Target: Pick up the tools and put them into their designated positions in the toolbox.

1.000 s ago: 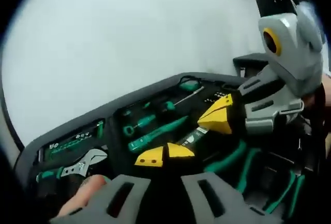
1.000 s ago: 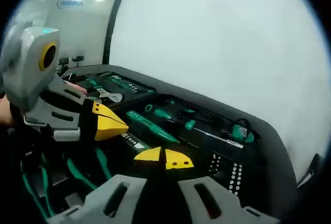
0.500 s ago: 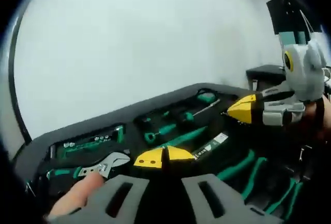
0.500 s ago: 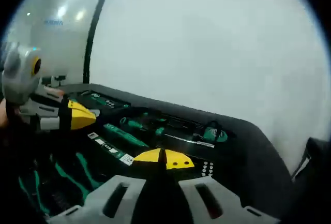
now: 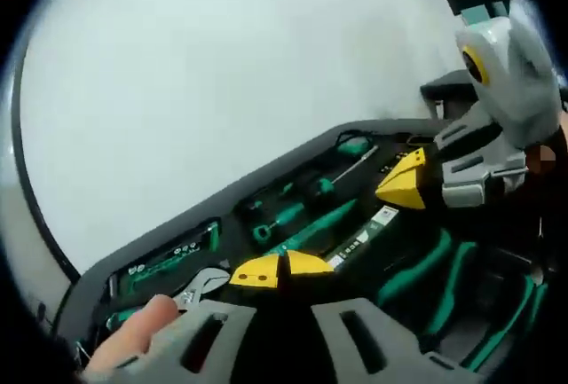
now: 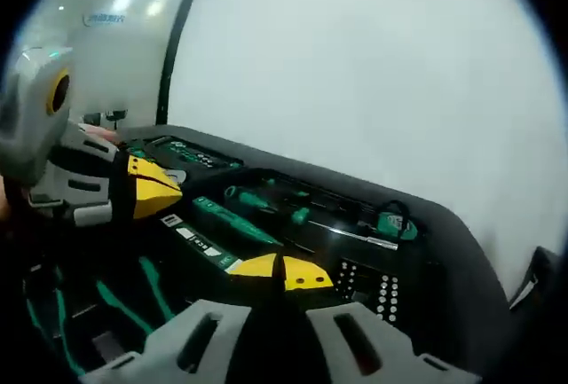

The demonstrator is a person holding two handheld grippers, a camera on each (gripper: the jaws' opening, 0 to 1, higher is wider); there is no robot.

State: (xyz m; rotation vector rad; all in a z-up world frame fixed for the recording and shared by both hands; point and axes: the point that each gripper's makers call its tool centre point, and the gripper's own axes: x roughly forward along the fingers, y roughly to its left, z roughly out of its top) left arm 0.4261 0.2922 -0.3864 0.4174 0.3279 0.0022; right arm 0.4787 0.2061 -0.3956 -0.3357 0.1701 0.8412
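The right gripper (image 5: 404, 180) has come closer to the left gripper (image 5: 282, 267) again, above the open toolbox (image 5: 177, 215). Both have their yellow tips pressed together, holding nothing. The tools lie in their slots: screwdrivers (image 6: 235, 215), pliers (image 5: 426, 269), wrench (image 5: 200, 285).

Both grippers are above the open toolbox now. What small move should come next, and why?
Probably draw both back to look for loose tools. The left gripper and right gripper are shut on nothing, and the wrench and screwdrivers already lie in the toolbox slots.
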